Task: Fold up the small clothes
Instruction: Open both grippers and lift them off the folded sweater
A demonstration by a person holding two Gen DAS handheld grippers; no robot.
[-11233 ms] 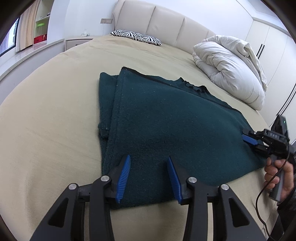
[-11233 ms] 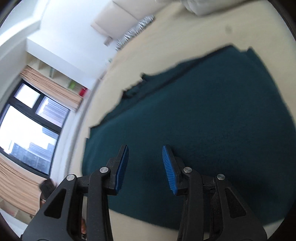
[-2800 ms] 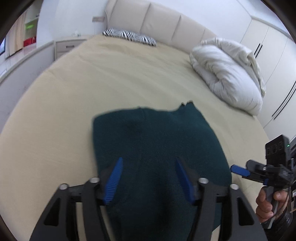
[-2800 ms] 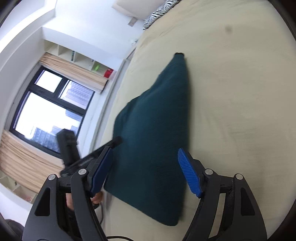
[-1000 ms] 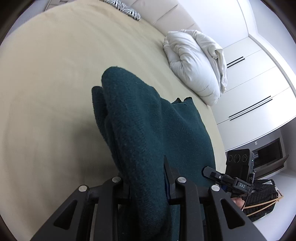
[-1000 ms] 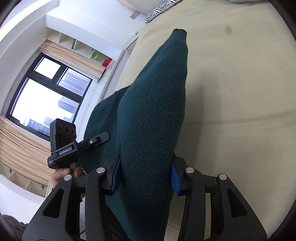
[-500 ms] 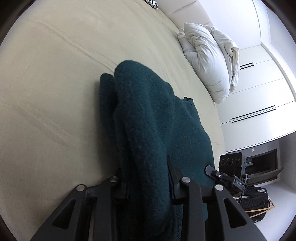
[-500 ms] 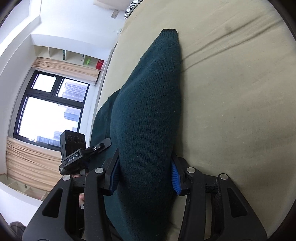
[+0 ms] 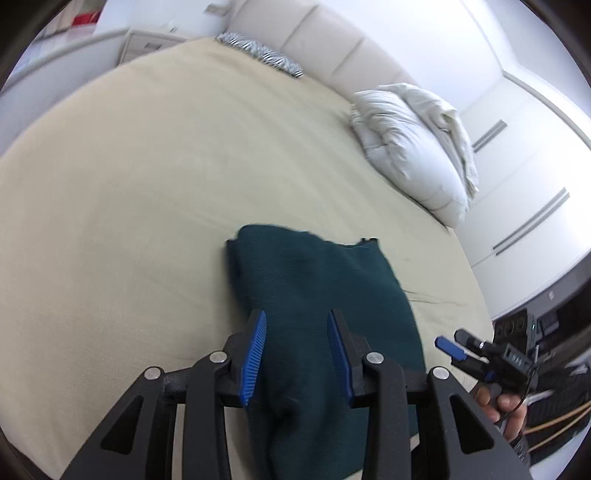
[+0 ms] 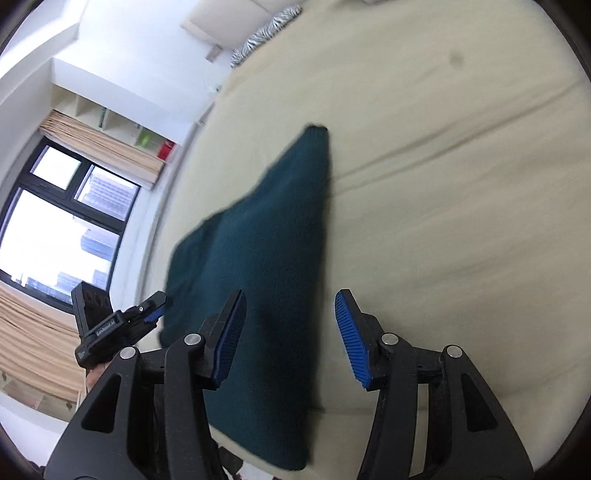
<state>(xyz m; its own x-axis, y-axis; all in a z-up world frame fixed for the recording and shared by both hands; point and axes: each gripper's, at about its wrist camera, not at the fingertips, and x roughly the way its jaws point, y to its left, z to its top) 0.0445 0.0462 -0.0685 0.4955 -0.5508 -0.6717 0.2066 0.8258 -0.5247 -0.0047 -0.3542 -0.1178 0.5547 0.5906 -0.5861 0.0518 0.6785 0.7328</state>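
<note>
Both grippers hover low over a folded dark-green knitted sweater (image 9: 317, 295) lying on the beige bed (image 9: 129, 184). The left gripper (image 9: 295, 354) and right gripper (image 10: 291, 339) each stand with jaws apart, holding nothing.

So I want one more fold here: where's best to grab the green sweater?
Probably the near edge of the green sweater, left gripper and right gripper coming in low from the person's side. It lies flat on the bed; both grippers already hang open there.

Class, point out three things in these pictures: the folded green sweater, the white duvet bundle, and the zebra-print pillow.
green sweater (image 9: 317, 288): left wrist view, middle of its folded top layer.
white duvet (image 9: 413, 155): left wrist view, centre of the bundle.
zebra-print pillow (image 10: 267, 27): right wrist view, middle of its striped face.
</note>
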